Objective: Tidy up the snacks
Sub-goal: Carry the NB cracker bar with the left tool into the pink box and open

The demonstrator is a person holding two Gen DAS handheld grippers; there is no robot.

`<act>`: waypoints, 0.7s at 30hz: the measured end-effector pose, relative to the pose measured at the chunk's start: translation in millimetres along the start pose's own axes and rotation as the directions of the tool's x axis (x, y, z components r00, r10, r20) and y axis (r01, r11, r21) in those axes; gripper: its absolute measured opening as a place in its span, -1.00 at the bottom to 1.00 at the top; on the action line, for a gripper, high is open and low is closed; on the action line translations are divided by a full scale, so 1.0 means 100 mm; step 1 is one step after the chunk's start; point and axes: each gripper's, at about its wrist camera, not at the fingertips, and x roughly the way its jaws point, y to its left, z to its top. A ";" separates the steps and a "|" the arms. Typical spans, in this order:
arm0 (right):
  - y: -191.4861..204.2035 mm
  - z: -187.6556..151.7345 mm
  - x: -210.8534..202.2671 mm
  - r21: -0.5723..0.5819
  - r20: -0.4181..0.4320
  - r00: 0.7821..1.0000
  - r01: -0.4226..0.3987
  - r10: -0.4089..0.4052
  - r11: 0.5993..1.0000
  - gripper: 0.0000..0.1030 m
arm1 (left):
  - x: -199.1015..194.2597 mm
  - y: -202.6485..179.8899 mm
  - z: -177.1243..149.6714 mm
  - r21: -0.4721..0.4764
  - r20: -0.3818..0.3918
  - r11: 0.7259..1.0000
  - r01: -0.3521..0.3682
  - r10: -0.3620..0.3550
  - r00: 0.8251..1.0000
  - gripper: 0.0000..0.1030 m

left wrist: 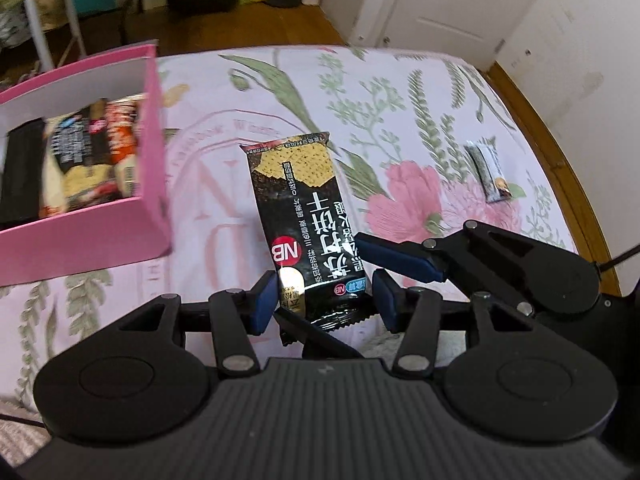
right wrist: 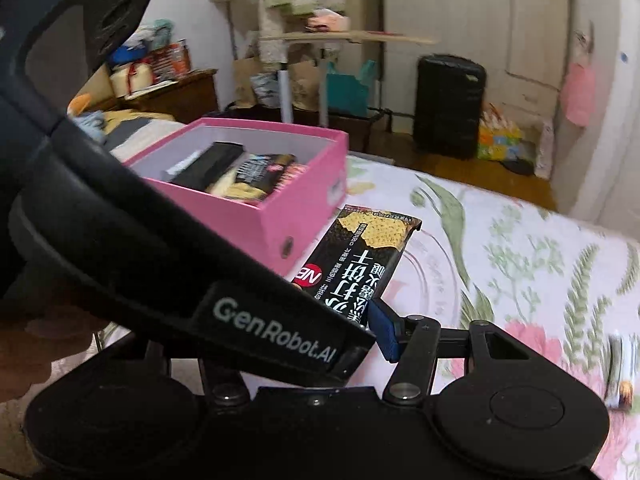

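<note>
- The black cracker packet (left wrist: 298, 216) is up off the floral bedspread (left wrist: 400, 92), tilted, just right of the pink box (left wrist: 148, 216).
- left gripper (left wrist: 326, 300) has its blue jaws clenched on the packet's lower end, crimped seal sticking out underneath.
- right gripper (left wrist: 396, 254) comes in from the right. One blue pad (right wrist: 384, 330) sits against the packet's edge, but its other jaw is hidden behind the left gripper's body, so I honestly can't tell if it's gripping or just touching.
- The pink box is open and already stuffed with snacks (left wrist: 92, 152), including a similar black packet.
- One small bar (left wrist: 490, 174) lies alone on the bedspread, well apart to the right.
</note>
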 end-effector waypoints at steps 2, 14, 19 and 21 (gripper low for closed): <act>0.09 0.08 0.02 -0.036 0.012 1.000 -0.007 0.007 0.999 0.18 | -0.08 0.09 -0.01 -0.014 0.022 1.000 -0.012 0.012 1.000 -0.05; 0.53 0.72 0.40 -0.135 0.040 0.992 -0.115 0.121 0.984 0.18 | -0.50 0.92 0.22 -0.119 0.083 0.990 -0.076 0.086 0.993 -0.06; 0.77 0.94 0.71 -0.160 0.055 0.985 -0.154 0.164 0.975 0.18 | -0.54 1.34 0.35 -0.166 0.088 0.977 -0.137 0.153 0.984 -0.05; 0.80 0.98 0.85 -0.152 0.063 0.980 -0.175 0.186 0.973 0.18 | -0.50 1.50 0.41 -0.172 0.086 0.972 -0.162 0.179 0.980 -0.05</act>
